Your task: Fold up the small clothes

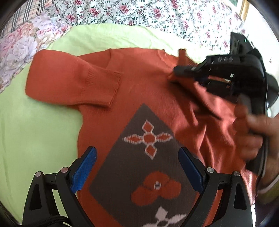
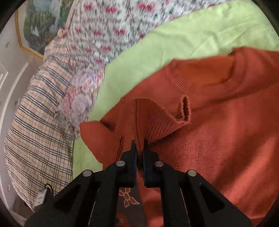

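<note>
A small rust-orange knit sweater (image 1: 143, 83) with a brown diamond panel (image 1: 139, 167) of flower motifs lies on a light green cloth (image 1: 34, 131). Its left sleeve (image 1: 69, 82) is folded across the chest. My left gripper (image 1: 137, 157) is open and empty, hovering over the brown panel. My right gripper (image 2: 139, 143) is shut on the ribbed cuff (image 2: 150, 118) of the other sleeve and holds it lifted over the sweater's body (image 2: 226, 131). In the left wrist view the right gripper (image 1: 176, 73) shows at the right, with the sleeve draped under it.
A floral bedspread (image 1: 139, 12) lies beyond the green cloth (image 2: 191, 35). A plaid pillow (image 2: 34, 122) and a lilac floral pillow (image 2: 80, 94) sit at the left. A framed picture (image 2: 38, 26) hangs on the wall behind.
</note>
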